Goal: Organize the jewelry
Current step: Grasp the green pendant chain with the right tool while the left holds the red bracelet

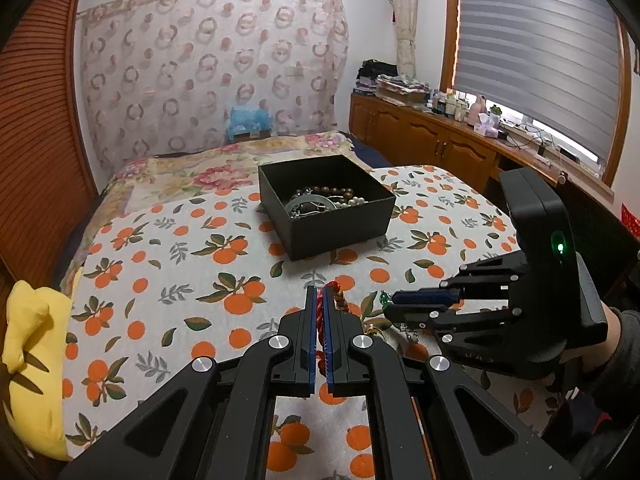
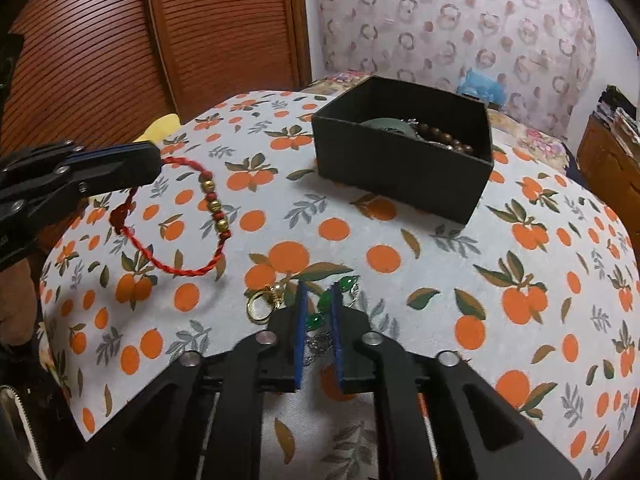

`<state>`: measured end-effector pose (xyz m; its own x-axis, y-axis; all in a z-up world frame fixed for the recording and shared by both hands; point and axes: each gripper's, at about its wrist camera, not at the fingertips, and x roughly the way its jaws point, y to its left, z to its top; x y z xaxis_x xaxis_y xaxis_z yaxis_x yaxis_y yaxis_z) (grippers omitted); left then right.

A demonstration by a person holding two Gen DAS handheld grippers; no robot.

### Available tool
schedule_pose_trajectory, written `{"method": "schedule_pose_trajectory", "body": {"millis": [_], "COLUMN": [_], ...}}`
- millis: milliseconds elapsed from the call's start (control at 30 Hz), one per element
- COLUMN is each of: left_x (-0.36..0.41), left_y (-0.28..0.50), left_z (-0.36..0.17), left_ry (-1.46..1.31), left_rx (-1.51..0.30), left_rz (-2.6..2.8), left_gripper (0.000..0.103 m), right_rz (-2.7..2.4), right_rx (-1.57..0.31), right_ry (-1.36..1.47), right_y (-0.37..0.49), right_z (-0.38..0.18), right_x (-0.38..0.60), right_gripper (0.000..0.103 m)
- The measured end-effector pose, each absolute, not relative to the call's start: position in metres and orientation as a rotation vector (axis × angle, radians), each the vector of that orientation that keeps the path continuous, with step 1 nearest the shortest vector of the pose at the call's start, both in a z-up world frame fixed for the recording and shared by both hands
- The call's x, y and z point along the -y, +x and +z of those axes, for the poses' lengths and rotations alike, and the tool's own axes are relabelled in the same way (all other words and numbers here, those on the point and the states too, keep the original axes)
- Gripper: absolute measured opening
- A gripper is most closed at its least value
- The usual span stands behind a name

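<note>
Two pairs of black tongs with blue pads work over the bed. The left tongs (image 1: 319, 292), at the bottom centre of the left wrist view, are pressed fully together on a twisted red cord bracelet with gold and red beads (image 2: 192, 216). In the right wrist view that bracelet hangs as a loop from the tips at the middle left, its lower curve reaching the white cloth printed with oranges and green leaves (image 2: 400, 300) that covers the bed.

The right tongs (image 2: 318, 292), at the bottom centre of their own view, stand only narrowly apart, with a green-stone piece on a thin silvery chain (image 2: 320, 308) lying between the pads; whether the pads press on it cannot be told. In the left wrist view these tongs come in from the right edge, held by a hand in a dark sleeve (image 1: 616, 344).

Just left of the right tongs lies a small gold ring with a gold clasp (image 2: 260, 306) on the cloth.

Farther up the cloth, in the upper right of the right wrist view, sits an open square black box (image 2: 400, 168). Inside it lie brown wooden beads (image 1: 332, 191), pale pearl-like beads (image 1: 356, 201) and a greenish bangle (image 1: 308, 202).

A yellow soft cushion (image 1: 32, 352) shows at the lower left edge of the left wrist view.
</note>
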<state>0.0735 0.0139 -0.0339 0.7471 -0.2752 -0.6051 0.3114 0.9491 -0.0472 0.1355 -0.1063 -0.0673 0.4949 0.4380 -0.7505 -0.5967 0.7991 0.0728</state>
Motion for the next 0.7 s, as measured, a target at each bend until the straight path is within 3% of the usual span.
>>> {"method": "schedule_pose_trajectory", "body": {"millis": [533, 700], "left_x": [-0.015, -0.015], "left_y": [0.072, 0.074], "left_z": [-0.038, -0.04], "left_ry": [0.054, 0.051], "left_rx": [-0.657, -0.659], "left_rz": [-0.318, -0.318], "left_gripper": [0.002, 0.002], "right_rz": [0.582, 0.576], "right_rx": [-0.849, -0.829], "right_ry": [-0.317, -0.347], "right_y": [0.142, 0.135], "right_z": [-0.072, -0.072], "right_x": [0.092, 0.092], "right_gripper": [0.017, 0.013]}}
